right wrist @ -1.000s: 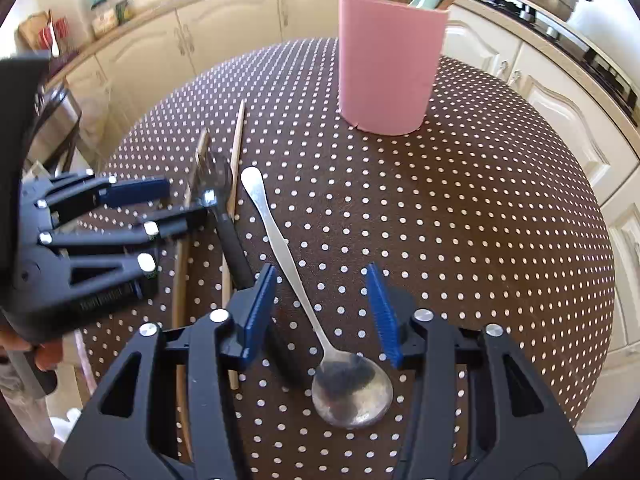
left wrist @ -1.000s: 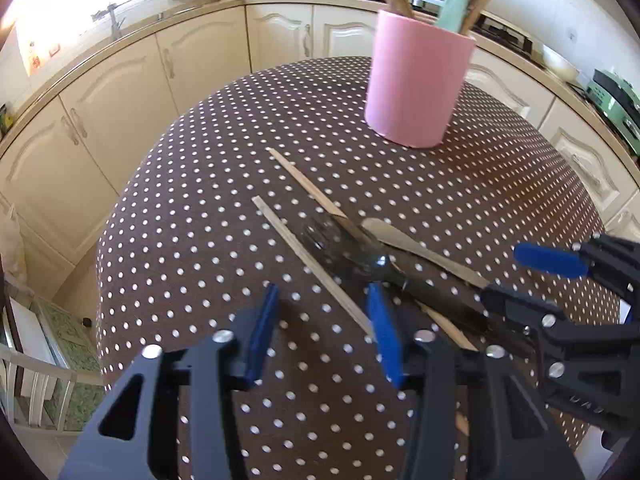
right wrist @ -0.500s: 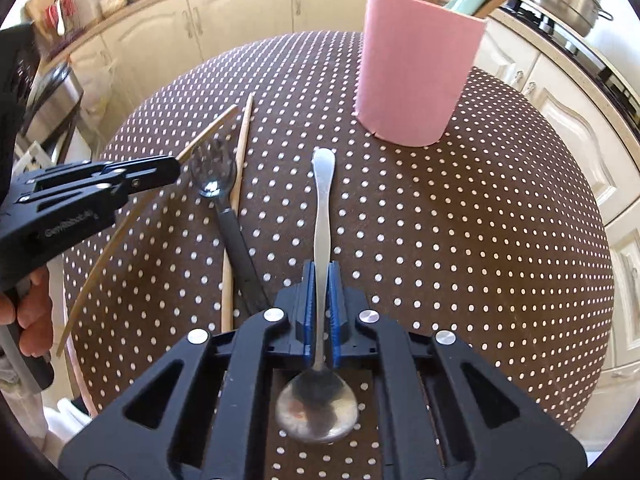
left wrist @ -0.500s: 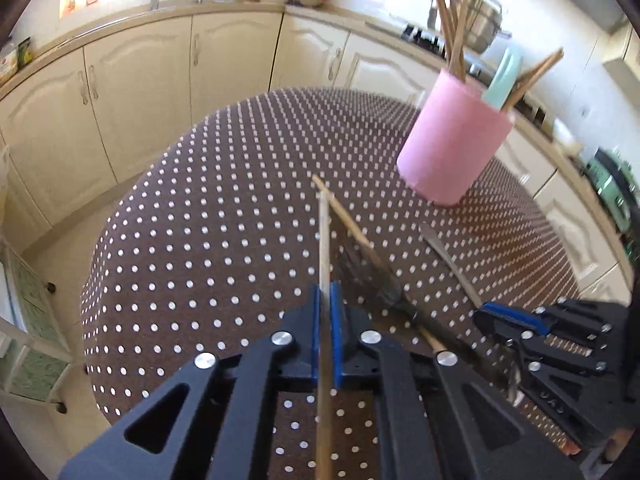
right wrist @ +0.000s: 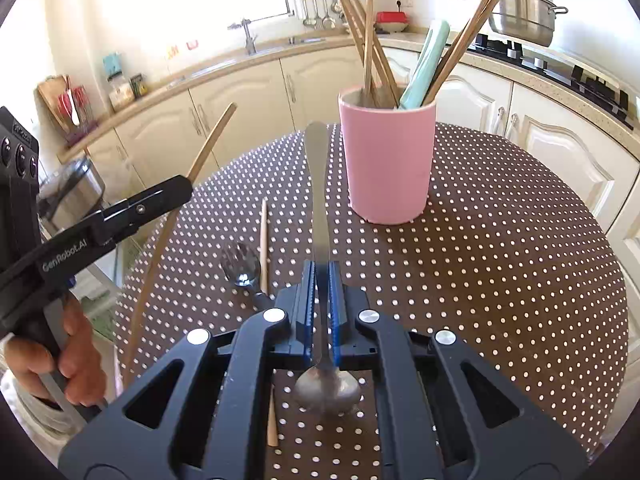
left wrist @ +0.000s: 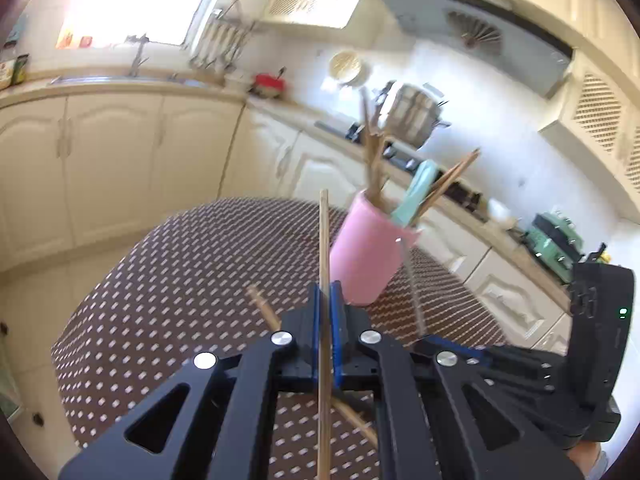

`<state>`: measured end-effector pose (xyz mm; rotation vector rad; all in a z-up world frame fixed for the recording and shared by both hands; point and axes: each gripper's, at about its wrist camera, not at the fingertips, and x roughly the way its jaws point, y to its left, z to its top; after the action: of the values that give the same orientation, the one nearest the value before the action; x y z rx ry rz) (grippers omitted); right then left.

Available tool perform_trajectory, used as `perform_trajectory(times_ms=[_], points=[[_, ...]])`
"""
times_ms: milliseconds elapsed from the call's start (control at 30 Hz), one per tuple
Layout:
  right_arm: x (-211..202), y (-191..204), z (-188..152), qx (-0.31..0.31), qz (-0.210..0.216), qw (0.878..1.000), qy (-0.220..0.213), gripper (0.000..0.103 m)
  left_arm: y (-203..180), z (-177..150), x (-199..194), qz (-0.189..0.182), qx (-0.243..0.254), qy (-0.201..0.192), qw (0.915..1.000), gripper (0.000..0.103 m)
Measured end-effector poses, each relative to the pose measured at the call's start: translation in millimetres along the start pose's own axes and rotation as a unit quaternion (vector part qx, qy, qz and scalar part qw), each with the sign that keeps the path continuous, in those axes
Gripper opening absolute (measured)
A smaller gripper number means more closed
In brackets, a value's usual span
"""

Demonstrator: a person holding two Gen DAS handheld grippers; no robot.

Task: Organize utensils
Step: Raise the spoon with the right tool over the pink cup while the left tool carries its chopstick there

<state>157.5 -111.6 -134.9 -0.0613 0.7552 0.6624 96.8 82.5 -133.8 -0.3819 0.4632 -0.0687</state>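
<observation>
The right wrist view is filled at the bottom by the right gripper, whose blue pads are clamped on the neck of a metal spoon; the bowl of the spoon hangs behind the pads, close to the camera, and the flat handle is pointed forward and upward, clear of the polka-dot tablecloth. Just left of the pads, a black-handled fork and a single wooden chopstick are seen lying side by side on the cloth. Further left, the left gripper is held in a person's hand and is closed on another wooden chopstick, which is raised off the table and slanted up to the right. Beyond the spoon's tip, a pink utensil holder is stood upright on the table; several chopsticks and a pale green utensil are leaned inside it. In the blurred left wrist view, the held chopstick is shown pinched between the closed blue pads of the left gripper and pointed ahead beside the holder, with the right gripper visible at the lower right. Cream cabinets, a sink tap and a steel pot on the hob are seen along the far counter.
</observation>
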Motion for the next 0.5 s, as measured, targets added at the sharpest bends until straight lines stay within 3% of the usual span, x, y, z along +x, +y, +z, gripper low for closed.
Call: perform_trajectory(times_ms=[500], points=[[-29.5,-21.2,7.6,0.056,0.034,0.995,-0.076,0.007,-62.6,30.2,19.0,-0.084,0.066,-0.065,0.9921,0.005]])
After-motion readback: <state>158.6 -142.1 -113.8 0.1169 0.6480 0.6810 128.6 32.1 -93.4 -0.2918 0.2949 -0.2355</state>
